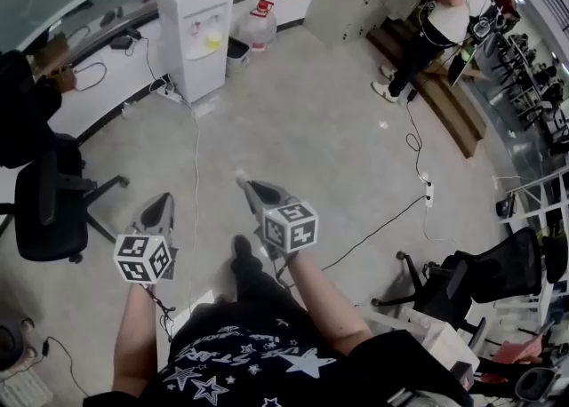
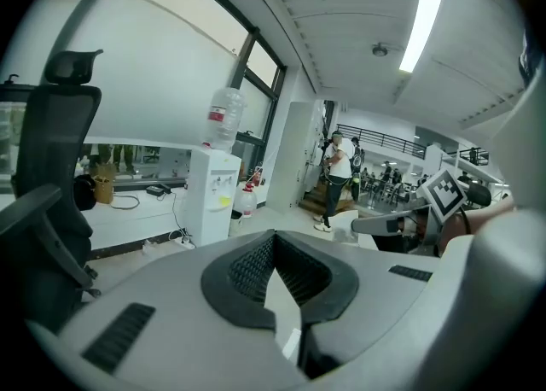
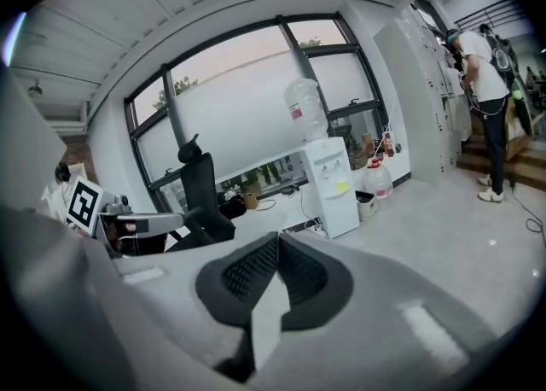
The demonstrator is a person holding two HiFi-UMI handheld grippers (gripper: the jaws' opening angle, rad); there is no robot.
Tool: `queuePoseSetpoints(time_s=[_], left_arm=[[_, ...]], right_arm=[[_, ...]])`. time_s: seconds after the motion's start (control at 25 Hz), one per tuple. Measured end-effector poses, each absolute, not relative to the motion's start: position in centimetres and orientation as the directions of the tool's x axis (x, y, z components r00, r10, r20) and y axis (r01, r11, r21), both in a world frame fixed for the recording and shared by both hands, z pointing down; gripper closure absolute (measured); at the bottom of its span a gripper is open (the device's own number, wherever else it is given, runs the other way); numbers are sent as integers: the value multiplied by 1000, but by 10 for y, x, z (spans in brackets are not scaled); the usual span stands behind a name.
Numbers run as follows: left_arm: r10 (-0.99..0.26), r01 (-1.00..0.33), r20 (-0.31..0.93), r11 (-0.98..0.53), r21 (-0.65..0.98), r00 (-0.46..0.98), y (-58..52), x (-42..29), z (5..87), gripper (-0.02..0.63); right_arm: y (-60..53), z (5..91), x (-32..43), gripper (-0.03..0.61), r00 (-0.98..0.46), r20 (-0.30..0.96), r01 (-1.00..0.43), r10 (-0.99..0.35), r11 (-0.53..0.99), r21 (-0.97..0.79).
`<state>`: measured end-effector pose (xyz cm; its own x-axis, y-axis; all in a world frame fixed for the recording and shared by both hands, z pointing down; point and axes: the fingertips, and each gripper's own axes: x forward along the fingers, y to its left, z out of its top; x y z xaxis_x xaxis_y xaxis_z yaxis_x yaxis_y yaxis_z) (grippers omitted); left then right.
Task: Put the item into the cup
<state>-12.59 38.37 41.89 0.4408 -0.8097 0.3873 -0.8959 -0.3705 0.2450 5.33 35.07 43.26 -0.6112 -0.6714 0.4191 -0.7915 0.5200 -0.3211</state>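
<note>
No cup and no item to put in it shows in any view. In the head view both grippers are held out at waist height over a bare concrete floor [image 1: 311, 139]. My left gripper [image 1: 161, 204] points forward with its jaws together and nothing between them. My right gripper [image 1: 242, 184] is just to its right, also shut and empty. In the left gripper view the left gripper [image 2: 273, 236] has its black pads meeting at the tip, and the right gripper [image 2: 363, 224] shows to the side. In the right gripper view the right gripper [image 3: 277, 240] is closed, with the left gripper [image 3: 171, 223] beside it.
A white water dispenser [image 1: 196, 27] stands at the back left beside a spare bottle [image 1: 258, 25]. A black office chair [image 1: 49, 205] is at the left and another [image 1: 484, 276] at the right. Cables [image 1: 391, 219] cross the floor. A person [image 1: 440, 19] stands far right.
</note>
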Motion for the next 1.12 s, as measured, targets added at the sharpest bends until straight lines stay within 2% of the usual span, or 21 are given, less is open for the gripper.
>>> queuePoseSetpoints(time_s=[0.48,1.12], left_arm=[[-835,-921,394,-317,228,385,259,-79,410,621],[-837,-927,406,-289,240,366,177,-66,415,621]], right_arm=[[212,423,93,577,-667,392,-745,-634,572,-343],[137,445,122,577,-660,427,-752,-619,539,-380]])
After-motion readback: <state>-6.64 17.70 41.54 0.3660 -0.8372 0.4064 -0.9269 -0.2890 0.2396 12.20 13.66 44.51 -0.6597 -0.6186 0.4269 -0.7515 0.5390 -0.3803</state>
